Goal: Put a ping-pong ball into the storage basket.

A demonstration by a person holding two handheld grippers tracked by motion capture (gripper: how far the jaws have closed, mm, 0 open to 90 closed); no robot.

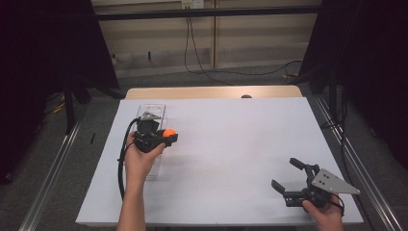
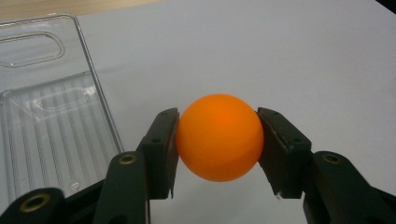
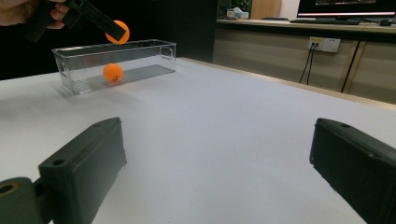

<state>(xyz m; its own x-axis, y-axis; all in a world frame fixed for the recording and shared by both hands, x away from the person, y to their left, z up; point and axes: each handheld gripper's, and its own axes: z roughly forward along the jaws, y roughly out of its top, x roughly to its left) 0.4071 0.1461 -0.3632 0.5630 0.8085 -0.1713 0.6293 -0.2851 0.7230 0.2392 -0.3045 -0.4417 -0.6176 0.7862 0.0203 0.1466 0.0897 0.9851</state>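
Ball [image 2: 218, 137], light, smooth and easily dented, sits clenched across its middle in left tongs [image 1: 166, 137]; right tongs [image 1: 287, 175] gape, released.

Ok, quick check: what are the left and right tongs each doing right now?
Left tongs: closed on the orange ball, beside the clear bin.
Right tongs: open, holding nothing, low over the white table.

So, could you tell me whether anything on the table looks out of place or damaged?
Nothing stands out. The clear bin stands upright with one orange ball inside, and the left hand-held gripper holds a second ball cleanly. The white table shows no spills.
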